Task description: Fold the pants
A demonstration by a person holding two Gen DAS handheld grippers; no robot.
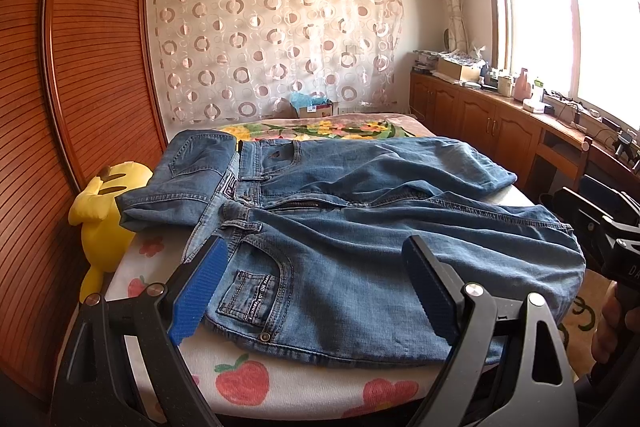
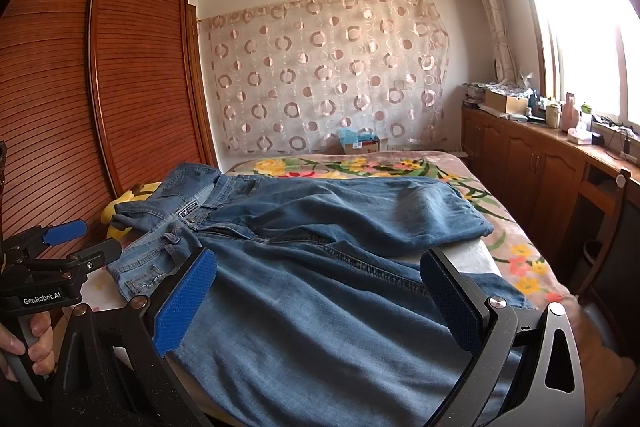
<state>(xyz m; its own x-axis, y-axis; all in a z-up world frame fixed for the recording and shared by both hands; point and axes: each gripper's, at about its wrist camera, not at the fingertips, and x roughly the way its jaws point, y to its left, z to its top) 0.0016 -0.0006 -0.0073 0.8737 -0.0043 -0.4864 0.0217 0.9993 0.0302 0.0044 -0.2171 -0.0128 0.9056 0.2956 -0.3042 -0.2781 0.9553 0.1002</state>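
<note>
On the bed (image 1: 280, 383), blue jeans (image 1: 360, 247) lie spread flat, waistband toward the wardrobe (image 1: 80, 67). Both the left gripper (image 1: 316, 291) and right gripper (image 2: 320, 303) hover at the jeans' near edge, fingers spread wide, holding nothing. Beside the jeans' waistband sits a yellow plush toy (image 1: 104, 223).

Pants (image 1: 340, 227) lie on bed (image 1: 360, 395), plush toy (image 1: 104, 219) left.
</note>
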